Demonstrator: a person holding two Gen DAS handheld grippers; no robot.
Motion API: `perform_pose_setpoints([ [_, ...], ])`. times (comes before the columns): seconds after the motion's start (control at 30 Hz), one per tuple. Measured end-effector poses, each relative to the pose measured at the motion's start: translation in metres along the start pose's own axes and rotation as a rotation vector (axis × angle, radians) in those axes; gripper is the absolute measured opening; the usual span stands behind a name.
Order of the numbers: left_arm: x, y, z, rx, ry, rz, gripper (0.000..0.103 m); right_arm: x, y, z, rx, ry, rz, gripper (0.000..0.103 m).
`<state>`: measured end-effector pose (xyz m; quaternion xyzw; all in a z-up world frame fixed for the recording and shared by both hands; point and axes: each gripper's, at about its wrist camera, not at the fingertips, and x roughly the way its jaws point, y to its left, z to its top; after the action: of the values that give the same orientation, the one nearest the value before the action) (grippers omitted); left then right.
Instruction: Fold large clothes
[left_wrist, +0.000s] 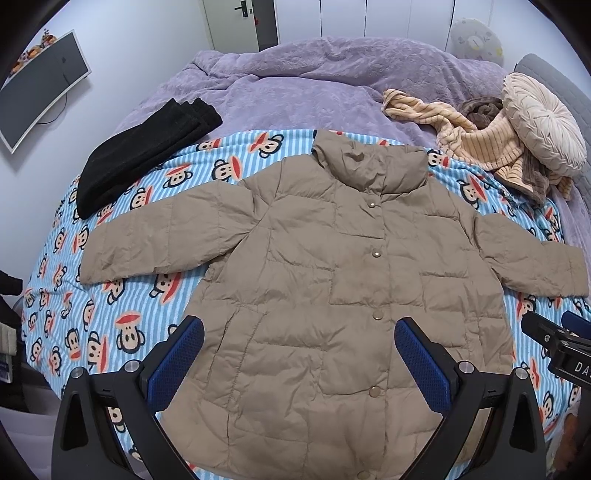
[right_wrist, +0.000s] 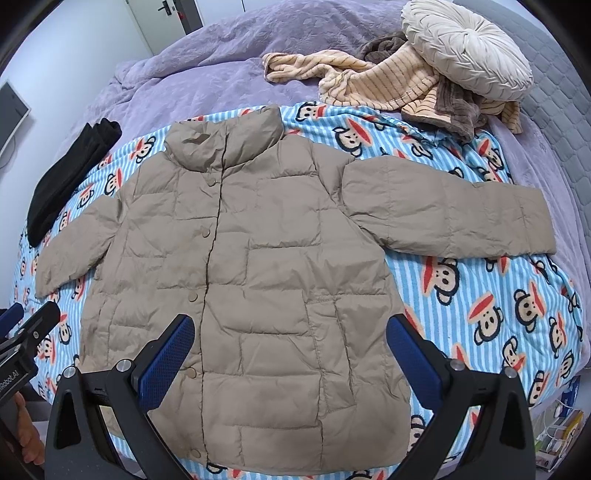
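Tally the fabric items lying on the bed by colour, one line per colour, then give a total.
Tan: 1, the puffer jacket
Black: 1, the folded garment
Cream striped: 1, the crumpled robe
White: 1, the round cushion
Total: 4

bed (left_wrist: 369, 85): purple quilted cover, fills most of view | blanket (left_wrist: 110, 321): blue-striped, monkey print, spread over near half | wall (left_wrist: 129, 44): pale, plain | monitor (left_wrist: 44, 88): wall-mounted left, dark | door (left_wrist: 242, 22): far end, handle visible | headboard (right_wrist: 565, 92): grey, right
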<state>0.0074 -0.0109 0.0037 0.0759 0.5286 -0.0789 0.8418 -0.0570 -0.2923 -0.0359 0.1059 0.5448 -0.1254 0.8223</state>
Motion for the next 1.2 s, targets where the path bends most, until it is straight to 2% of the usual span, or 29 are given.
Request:
perform_pose_setpoints([
  [1.2, -0.0030, 0.0007, -0.0005, 0.001, -0.004, -0.002, 0.103, -0.0008, -0.0009, -0.0036, 0.001, -0.002, 0.004, 0.103],
])
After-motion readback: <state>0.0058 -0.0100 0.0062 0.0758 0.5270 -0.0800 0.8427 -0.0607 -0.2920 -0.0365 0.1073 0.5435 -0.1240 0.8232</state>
